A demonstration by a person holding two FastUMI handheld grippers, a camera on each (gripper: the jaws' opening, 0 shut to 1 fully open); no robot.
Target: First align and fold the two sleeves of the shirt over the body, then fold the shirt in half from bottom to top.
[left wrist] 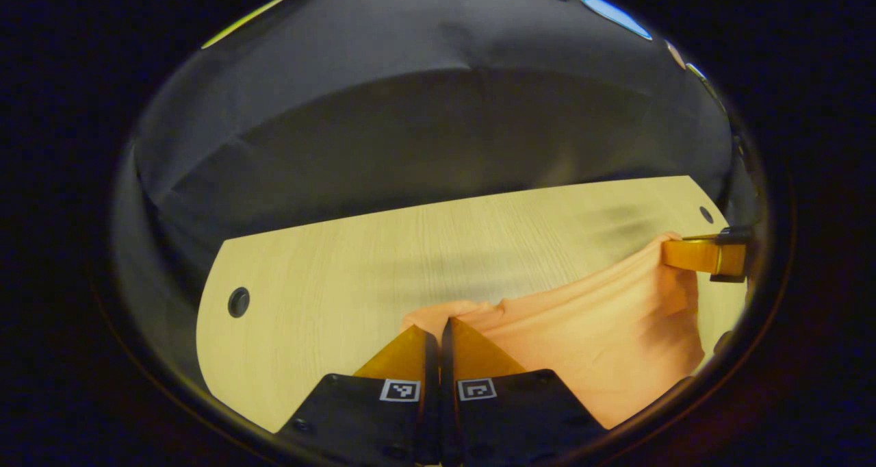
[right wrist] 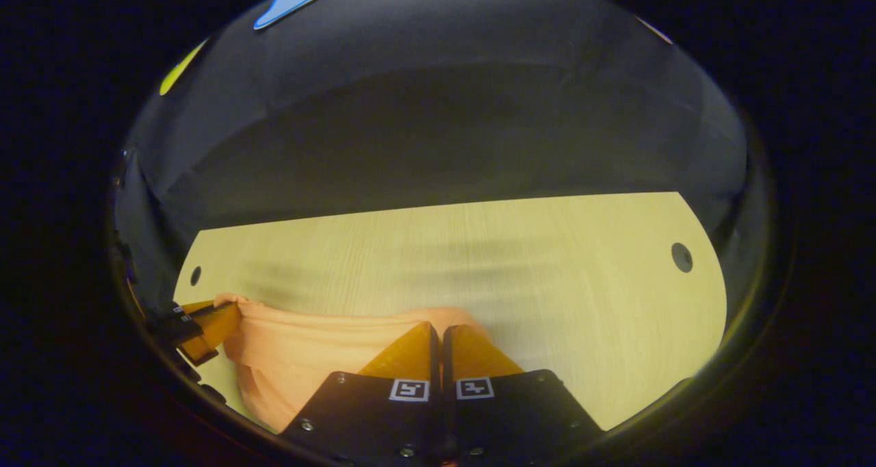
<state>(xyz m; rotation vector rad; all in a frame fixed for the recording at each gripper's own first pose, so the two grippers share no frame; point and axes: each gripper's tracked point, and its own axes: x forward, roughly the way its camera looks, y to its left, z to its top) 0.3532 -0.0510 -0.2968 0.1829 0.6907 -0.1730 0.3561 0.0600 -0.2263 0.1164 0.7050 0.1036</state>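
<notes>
The peach-orange shirt (left wrist: 602,337) hangs bunched and stretched between my two grippers above the light wooden table (left wrist: 383,261). In the left gripper view my left gripper (left wrist: 439,324) is shut on one end of the shirt's upper edge. Farther off at the right edge of that view, my right gripper (left wrist: 674,253) pinches the other end. In the right gripper view the right gripper (right wrist: 438,329) is shut on the shirt (right wrist: 308,357), and the left gripper (right wrist: 229,316) holds the cloth at the far left. Sleeves and collar are hidden in the folds.
The table has a round cable hole (left wrist: 238,302) near its left end and another hole (right wrist: 681,257) near its right end. Bare wood (right wrist: 520,275) lies beyond the shirt up to the table's far edge, where the black cloth wall stands.
</notes>
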